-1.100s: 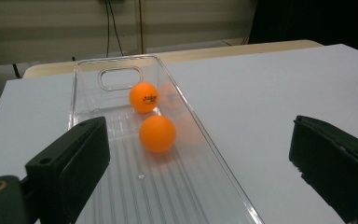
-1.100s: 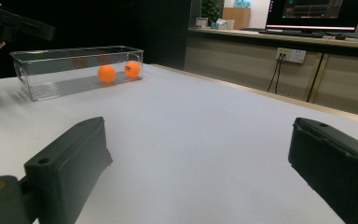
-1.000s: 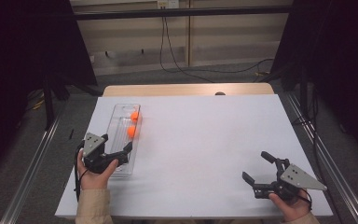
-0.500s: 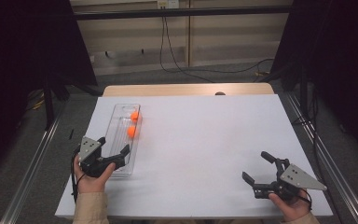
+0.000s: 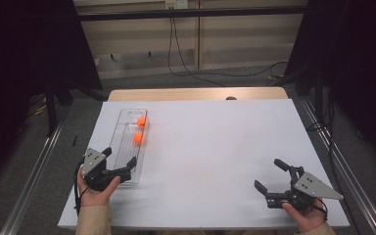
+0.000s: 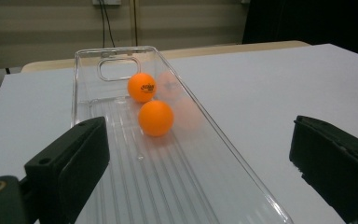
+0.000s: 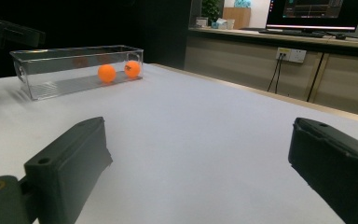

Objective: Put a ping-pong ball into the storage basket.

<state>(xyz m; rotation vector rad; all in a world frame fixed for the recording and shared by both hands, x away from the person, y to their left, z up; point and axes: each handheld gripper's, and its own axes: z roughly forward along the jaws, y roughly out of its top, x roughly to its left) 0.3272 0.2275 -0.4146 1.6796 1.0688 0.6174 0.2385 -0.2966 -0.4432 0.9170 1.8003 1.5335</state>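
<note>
Since the earlier high view pictures, the left hand-held gripper (image 5: 122, 163) has drawn back toward the person along the clear plastic tray (image 5: 122, 128) and now hangs at its near end, jaws spread; the right hand-held gripper (image 5: 275, 178) has not shifted.

From the high view, the tray lies lengthwise on the left part of the white table (image 5: 215, 147), with two orange ping-pong balls (image 5: 139, 130) in its far half, one beyond the other. The left gripper's jaws stand to either side of the tray's near end, apart from it as far as I can tell. The right gripper rests well apart, at the near right corner of the table, jaws released and holding nothing.

The left gripper view looks down the length of the tray (image 6: 121, 70): thin see-through walls, a ribbed floor, a handle cut-out in the far end wall. The nearer ball (image 6: 155, 118) and the printed farther ball (image 6: 142, 87) sit just beside one another against the right wall. Both black jaws are wide open, and the tray's near end lies between them.

In the right gripper view, the tray (image 7: 51, 74) stands far off on the table, both balls (image 7: 119, 71) inside; the jaws gape empty.

I judge the tray light, stiff and slick, likely to skid under a sideways push, and its balls will roll at any tilt. Pinching one thin side wall near the end, or gripping across the narrow width, looks the surest hold. The balls themselves are feather-light and smooth, so they need a centred, gentle squeeze.
</note>
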